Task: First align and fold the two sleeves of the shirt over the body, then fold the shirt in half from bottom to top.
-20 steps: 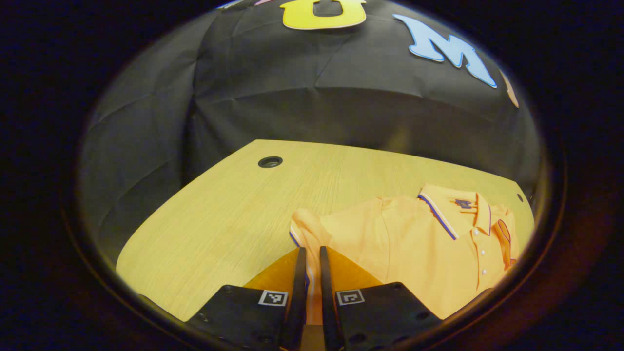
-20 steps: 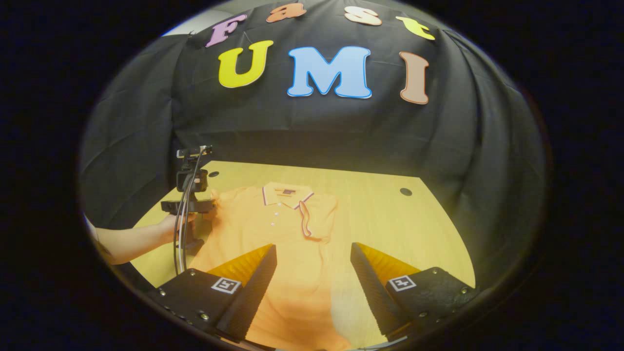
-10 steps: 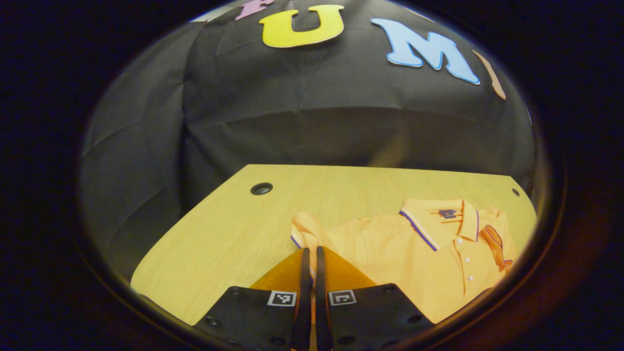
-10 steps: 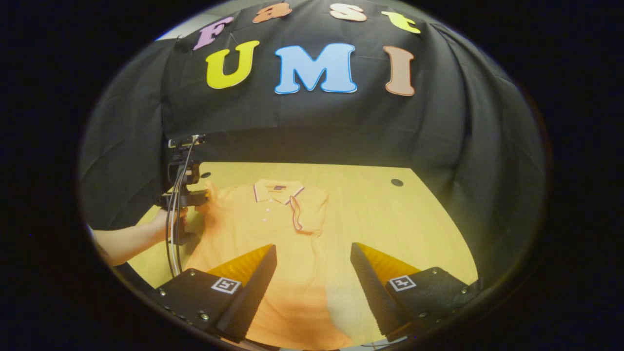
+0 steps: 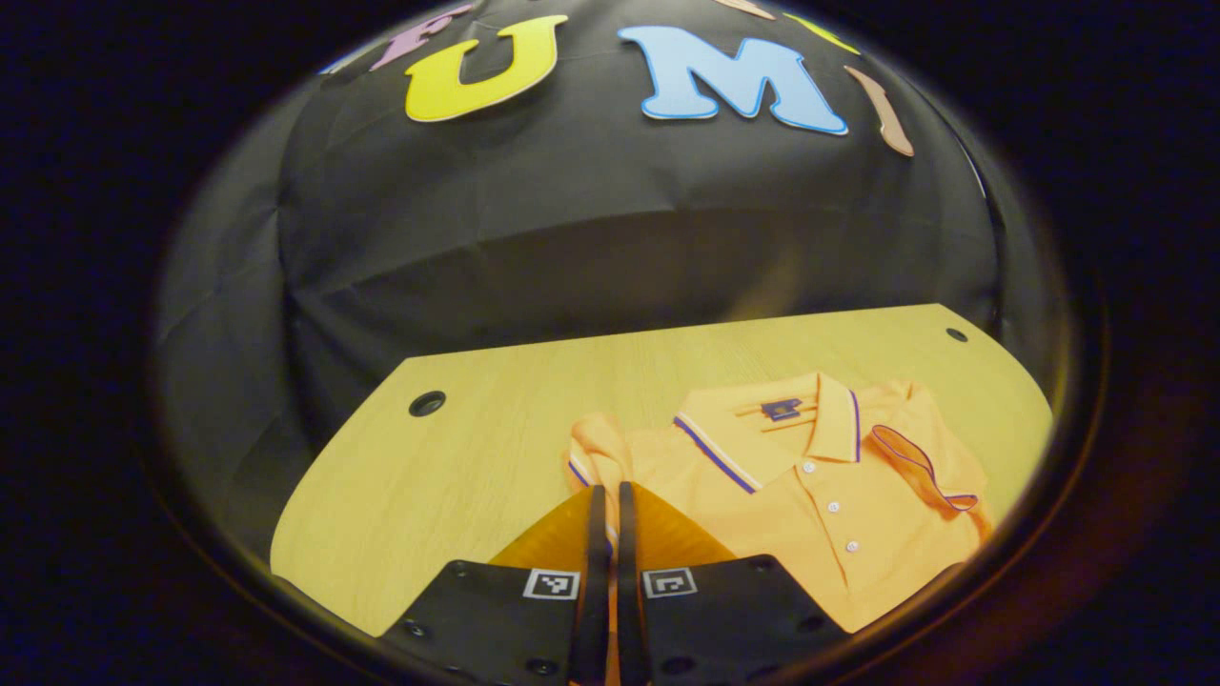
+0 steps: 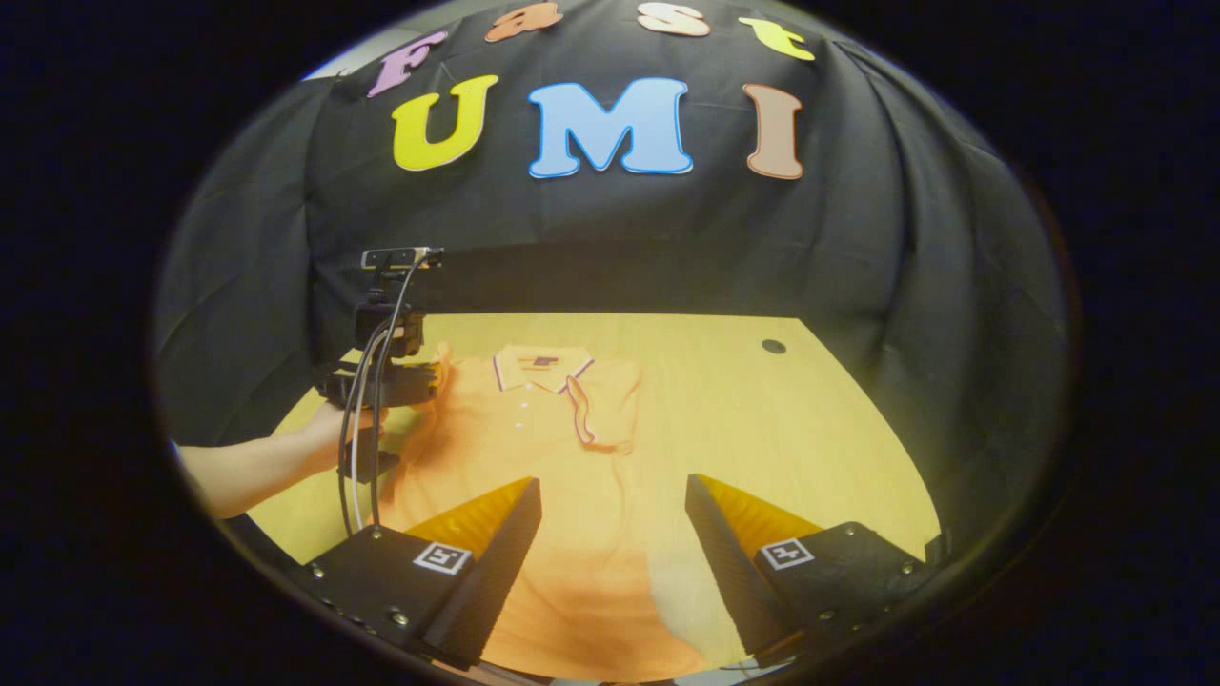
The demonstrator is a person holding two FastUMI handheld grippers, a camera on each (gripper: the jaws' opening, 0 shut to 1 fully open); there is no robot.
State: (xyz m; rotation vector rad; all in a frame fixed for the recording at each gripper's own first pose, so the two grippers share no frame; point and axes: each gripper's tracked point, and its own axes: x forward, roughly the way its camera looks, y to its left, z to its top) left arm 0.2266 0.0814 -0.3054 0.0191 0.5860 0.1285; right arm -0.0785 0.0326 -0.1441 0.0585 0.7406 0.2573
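An orange polo shirt [image 5: 820,514] [image 6: 553,476] lies face up on the wooden table [image 5: 429,495], collar toward the wall. One sleeve [image 6: 600,405] is folded over the chest. My left gripper [image 5: 605,491] is shut on the other sleeve [image 5: 596,453], which is bunched and lifted at the shirt's edge. In the right gripper view that same gripper [image 6: 434,381] shows farther off at the shirt's left shoulder, held by a person's hand [image 6: 334,433]. My right gripper [image 6: 613,481] hovers open above the shirt's lower body, nothing between its fingers.
The table [image 6: 810,438] has a dark cable hole near each far corner [image 5: 427,403] [image 6: 774,346]. Black cloth wall stands close behind the table's far edge. Bare wood lies left of the shirt in the left gripper view and right of it in the right gripper view.
The left gripper, still shut on the sleeve, has swung toward the shirt's middle, so the collar sits nearer its view's centre. The right gripper has barely moved.
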